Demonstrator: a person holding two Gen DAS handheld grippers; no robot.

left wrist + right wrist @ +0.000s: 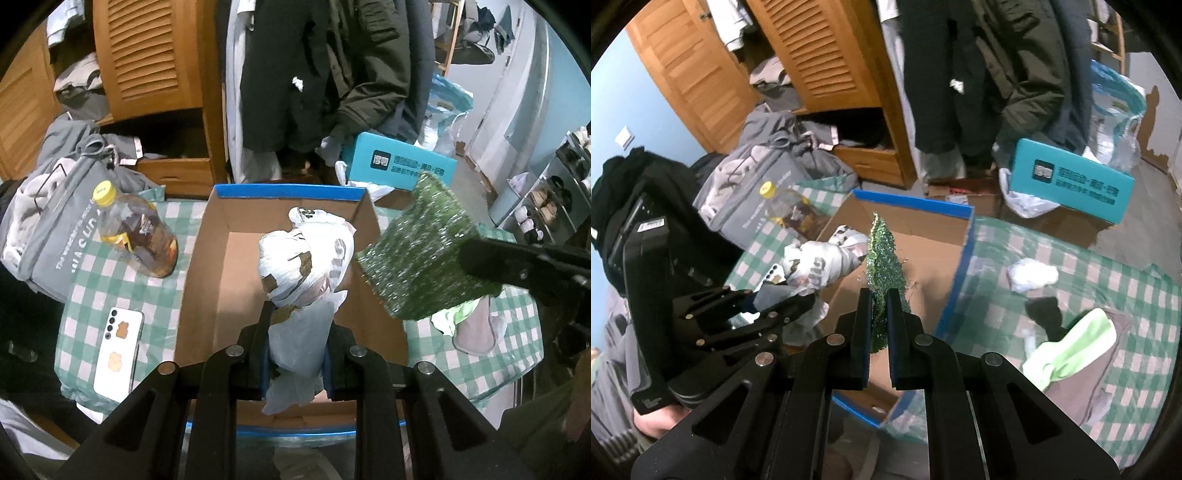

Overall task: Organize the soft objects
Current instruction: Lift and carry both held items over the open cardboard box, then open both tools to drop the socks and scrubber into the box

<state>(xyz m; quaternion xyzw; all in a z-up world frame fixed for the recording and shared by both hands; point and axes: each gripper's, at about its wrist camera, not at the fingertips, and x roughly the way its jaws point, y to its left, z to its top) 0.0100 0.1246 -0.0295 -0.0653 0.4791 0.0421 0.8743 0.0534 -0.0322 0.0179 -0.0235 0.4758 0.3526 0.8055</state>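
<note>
The left tongs are closed on a crumpled white plastic bag with brown and grey print, holding it up over the inside of an open brown cardboard box with blue-taped edges. The bag's loose tail hangs down between the two fingers toward the box floor.

The right tongs are pinched shut on the lower edge of a square patch of green artificial turf, which stands on edge straight ahead of them, above the same box. From the left tongs, the turf hangs just to the right of the bag, near the box's right wall.

The box sits on a green-and-white checked cloth. On the cloth to the right of the right tongs lie a lime-green cloth and a small white wad. Left of the left tongs, a clear bottle with a yellow cap lies on its side, and a white phone lies nearer.
</note>
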